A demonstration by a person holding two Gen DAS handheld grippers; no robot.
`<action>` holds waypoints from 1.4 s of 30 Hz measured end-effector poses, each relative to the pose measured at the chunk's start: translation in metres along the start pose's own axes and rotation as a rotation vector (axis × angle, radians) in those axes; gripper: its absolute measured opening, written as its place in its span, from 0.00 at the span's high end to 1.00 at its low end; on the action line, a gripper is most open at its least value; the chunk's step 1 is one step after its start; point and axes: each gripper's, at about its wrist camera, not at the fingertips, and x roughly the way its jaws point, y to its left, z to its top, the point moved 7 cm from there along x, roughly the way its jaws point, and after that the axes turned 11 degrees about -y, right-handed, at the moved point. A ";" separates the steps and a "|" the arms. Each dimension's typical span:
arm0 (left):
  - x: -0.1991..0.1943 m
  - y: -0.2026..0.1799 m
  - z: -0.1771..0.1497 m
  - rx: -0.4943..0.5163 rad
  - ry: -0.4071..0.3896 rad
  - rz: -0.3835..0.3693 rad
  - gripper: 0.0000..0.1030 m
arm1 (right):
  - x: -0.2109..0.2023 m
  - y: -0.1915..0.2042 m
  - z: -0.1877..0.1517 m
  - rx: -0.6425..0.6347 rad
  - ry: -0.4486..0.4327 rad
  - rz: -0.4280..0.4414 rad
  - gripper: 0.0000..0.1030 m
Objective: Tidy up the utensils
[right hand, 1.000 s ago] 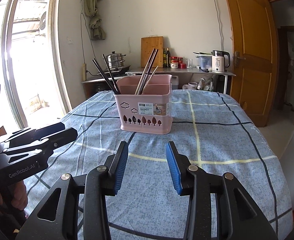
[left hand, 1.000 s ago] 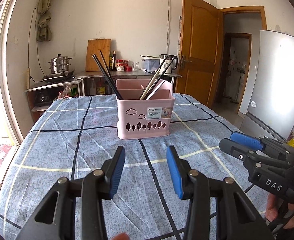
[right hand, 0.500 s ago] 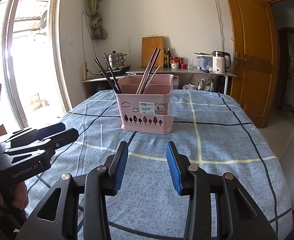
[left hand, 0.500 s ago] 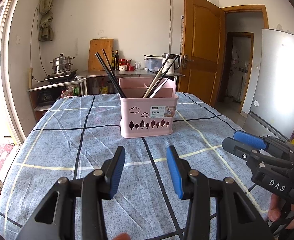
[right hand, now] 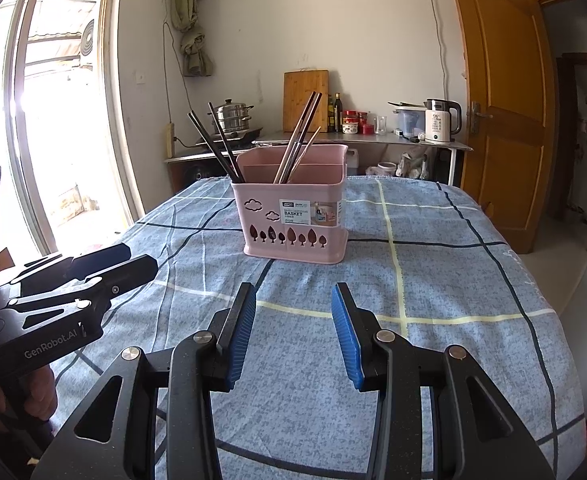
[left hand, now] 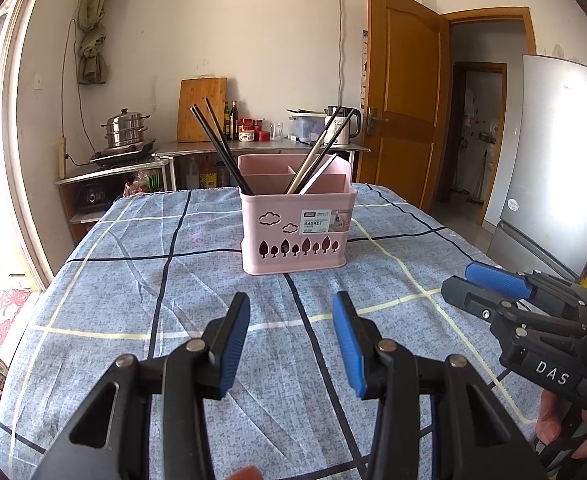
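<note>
Pink divided basket [left hand: 296,232] upright near centre of tabletop [left hand: 141,292], on blue checked cloth. Dark chopsticks [left hand: 219,148] leaning in left compartment; lighter and dark chopsticks [left hand: 315,156] leaning in right compartment; rear compartment contents not discernible. No loose utensils visible anywhere on cloth. Left tool [left hand: 291,332] spread, nothing between pads, well short of basket. Right tool [right hand: 293,328] likewise spread and empty, beside the left, aimed at same basket. Judged status: sorting apparently complete or nearly so; nothing evident left to collect, unless items lie outside both views.
</note>
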 end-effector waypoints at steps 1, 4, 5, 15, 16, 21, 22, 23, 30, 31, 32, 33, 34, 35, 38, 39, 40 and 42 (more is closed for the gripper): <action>0.000 0.000 0.000 0.001 0.000 0.001 0.57 | 0.000 0.000 0.000 0.000 0.000 0.001 0.61; 0.000 0.001 0.001 -0.001 0.000 -0.001 0.57 | 0.000 0.001 0.000 0.000 0.000 0.001 0.61; 0.000 0.001 0.001 0.001 -0.001 0.000 0.57 | 0.000 0.001 -0.001 0.001 0.001 0.001 0.61; 0.000 0.002 0.001 0.002 0.000 0.005 0.56 | 0.000 0.001 -0.001 -0.001 0.001 0.000 0.61; 0.000 0.002 0.001 0.003 -0.001 0.005 0.56 | 0.001 0.001 -0.001 0.000 0.002 0.000 0.61; -0.001 0.001 0.001 0.004 0.000 0.008 0.56 | 0.000 0.001 -0.002 0.000 0.004 0.001 0.61; -0.001 0.002 0.001 0.004 0.000 0.008 0.56 | 0.000 0.001 -0.001 0.000 0.004 0.001 0.61; -0.001 0.002 0.001 0.003 0.000 0.008 0.56 | 0.000 0.001 -0.001 0.000 0.003 0.000 0.61; -0.001 0.003 0.002 0.010 -0.005 0.016 0.56 | 0.000 0.001 -0.002 -0.003 0.002 0.001 0.61; -0.001 0.003 0.002 0.009 -0.005 0.015 0.56 | 0.000 0.001 -0.001 -0.004 0.002 0.000 0.61; -0.001 0.002 0.002 0.009 -0.004 0.016 0.55 | 0.000 0.001 -0.001 -0.004 0.002 0.001 0.61; -0.001 0.002 0.002 0.010 -0.005 0.021 0.55 | 0.000 0.001 -0.001 -0.004 0.002 0.001 0.61; -0.001 0.002 0.002 0.014 -0.005 0.027 0.55 | 0.000 0.002 -0.001 -0.005 0.002 0.001 0.61; -0.001 0.002 0.002 0.017 -0.006 0.030 0.55 | 0.000 0.002 -0.001 -0.005 0.002 0.000 0.61; -0.001 0.002 0.002 0.005 -0.002 0.025 0.55 | 0.000 0.002 -0.001 -0.006 0.003 0.000 0.61; -0.001 0.002 0.002 -0.001 -0.001 0.024 0.55 | 0.000 0.002 -0.001 -0.006 0.003 0.000 0.61; -0.001 0.002 0.001 -0.006 0.001 0.022 0.55 | 0.000 0.002 -0.002 -0.007 0.003 0.001 0.61; -0.001 0.002 0.000 -0.010 0.006 0.016 0.55 | 0.000 0.002 -0.002 -0.007 0.004 0.001 0.61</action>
